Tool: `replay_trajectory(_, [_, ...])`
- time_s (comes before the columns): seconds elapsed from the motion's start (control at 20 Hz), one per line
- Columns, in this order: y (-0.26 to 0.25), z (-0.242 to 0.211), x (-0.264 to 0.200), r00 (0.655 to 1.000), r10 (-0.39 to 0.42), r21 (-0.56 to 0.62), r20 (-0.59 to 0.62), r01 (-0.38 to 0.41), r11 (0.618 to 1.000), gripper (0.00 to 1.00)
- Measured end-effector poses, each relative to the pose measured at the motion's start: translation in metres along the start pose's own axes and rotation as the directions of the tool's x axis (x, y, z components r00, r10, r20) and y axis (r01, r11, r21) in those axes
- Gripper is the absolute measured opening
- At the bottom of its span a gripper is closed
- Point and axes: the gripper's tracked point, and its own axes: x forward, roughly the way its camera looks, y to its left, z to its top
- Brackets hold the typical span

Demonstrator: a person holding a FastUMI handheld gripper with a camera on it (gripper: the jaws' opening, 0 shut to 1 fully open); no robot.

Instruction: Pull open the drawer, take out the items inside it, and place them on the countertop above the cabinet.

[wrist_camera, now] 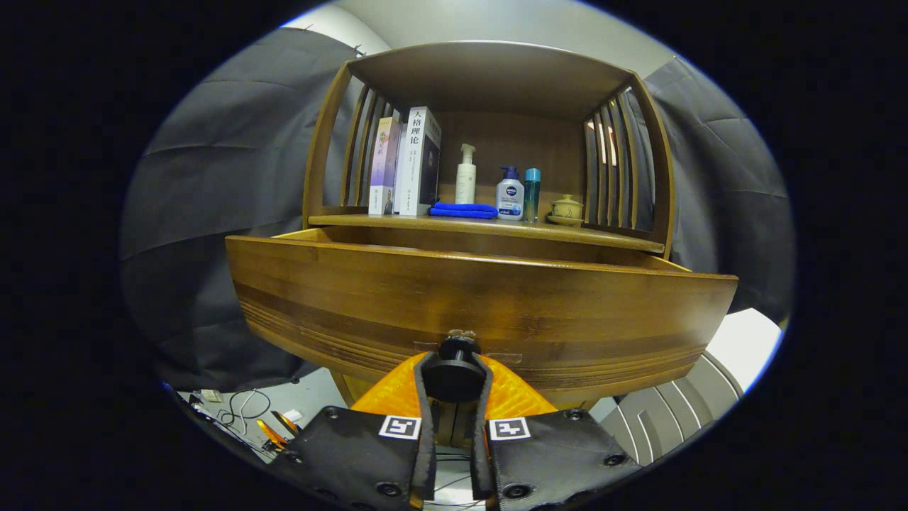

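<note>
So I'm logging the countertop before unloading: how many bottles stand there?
3: a white pump bottle behind the blue cloth, then a pump bottle and a teal-capped bottle side by side.

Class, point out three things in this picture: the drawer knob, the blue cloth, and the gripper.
drawer knob [454, 376], gripper view, on its round face between the fingers.
blue cloth [464, 210], gripper view, on its folded top.
gripper [454, 369], gripper view, midway between its fingertips, shut on the knob.

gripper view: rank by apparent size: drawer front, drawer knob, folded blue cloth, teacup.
1. Drawer front, by far the largest.
2. Drawer knob, held between the fingers of the gripper; its nearness to the camera inflates it.
3. Folded blue cloth on the countertop.
4. Teacup.
</note>
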Motion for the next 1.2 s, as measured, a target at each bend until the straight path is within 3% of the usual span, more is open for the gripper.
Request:
replay_trajectory(0.25, [0.002, -0.004, -0.009, 1.0, 0.024, -0.005, 0.0, -0.024, 1.0, 0.21])
replay_trajectory(0.45, [0.011, -0.016, -0.048, 0.998, 0.06, -0.024, -0.002, -0.061, 0.998, 0.21])
replay_trajectory(1.2, [0.019, -0.033, -0.079, 0.992, 0.125, -0.04, -0.031, -0.126, 0.991, 0.22])
